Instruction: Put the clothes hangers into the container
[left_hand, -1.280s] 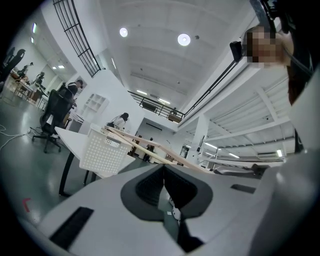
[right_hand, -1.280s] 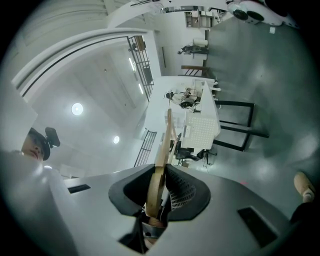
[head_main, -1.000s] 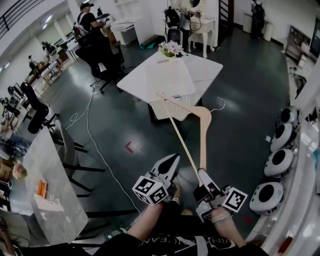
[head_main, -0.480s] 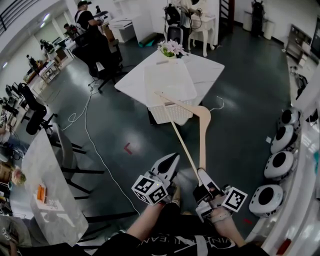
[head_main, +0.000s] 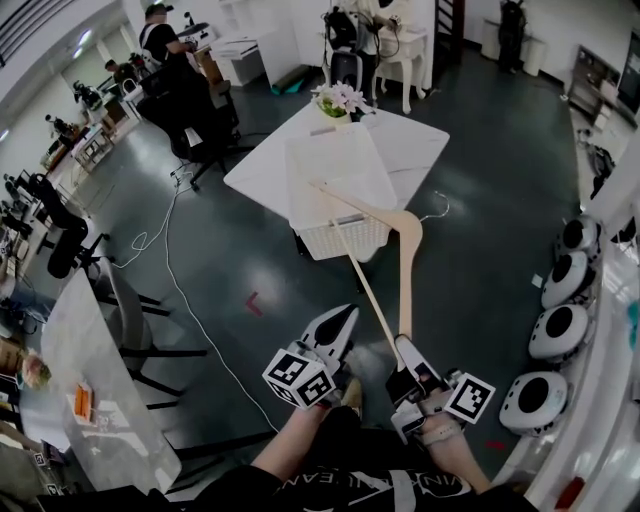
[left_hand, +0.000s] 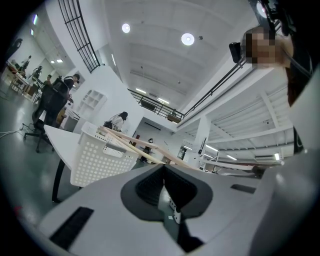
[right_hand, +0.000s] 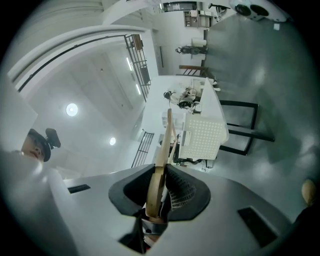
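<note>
A wooden clothes hanger (head_main: 405, 262) sticks up and away from my right gripper (head_main: 405, 350), which is shut on one end of it. The hanger's far arm reaches over the white perforated basket (head_main: 345, 238) at the near edge of the white table (head_main: 415, 150). In the right gripper view the hanger (right_hand: 161, 165) stands pinched between the jaws of the right gripper (right_hand: 159, 172), with the basket (right_hand: 202, 137) ahead. My left gripper (head_main: 343, 318) hovers beside it, shut with nothing in it. In the left gripper view the left gripper (left_hand: 164, 172) faces the basket (left_hand: 100, 156) and hanger (left_hand: 142, 146).
A flower bunch (head_main: 340, 97) stands on the table's far side. Round white machines (head_main: 558, 328) line the right wall. A pale table (head_main: 90, 390) and black chairs (head_main: 150, 340) are at the left, with a cable (head_main: 185, 290) on the dark floor. People stand at the back.
In the head view the table and basket have drifted slightly left and nearer. Both grippers keep their pose, and the hanger stays held in the right one.
</note>
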